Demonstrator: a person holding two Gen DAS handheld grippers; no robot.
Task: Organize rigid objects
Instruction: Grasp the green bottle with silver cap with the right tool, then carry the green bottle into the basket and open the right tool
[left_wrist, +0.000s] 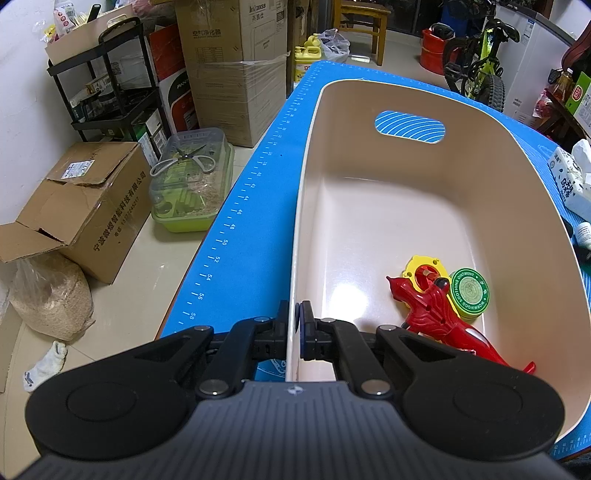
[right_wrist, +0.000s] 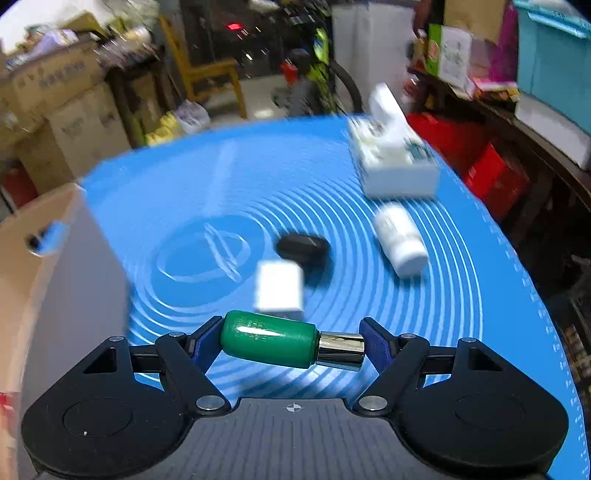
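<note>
Blue mat (right_wrist: 258, 177) carries a beige bin (left_wrist: 369, 221). Left gripper (left_wrist: 296, 325) clamped tight on the bin's near wall. Inside the bin: red toy (left_wrist: 436, 314), green tin (left_wrist: 470, 293). Right gripper (right_wrist: 291, 343) pinches a green bottle (right_wrist: 269, 343) lengthwise, above the mat.

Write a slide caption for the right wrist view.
Right gripper clamps a green bottle lengthwise above the blue mat.
</note>
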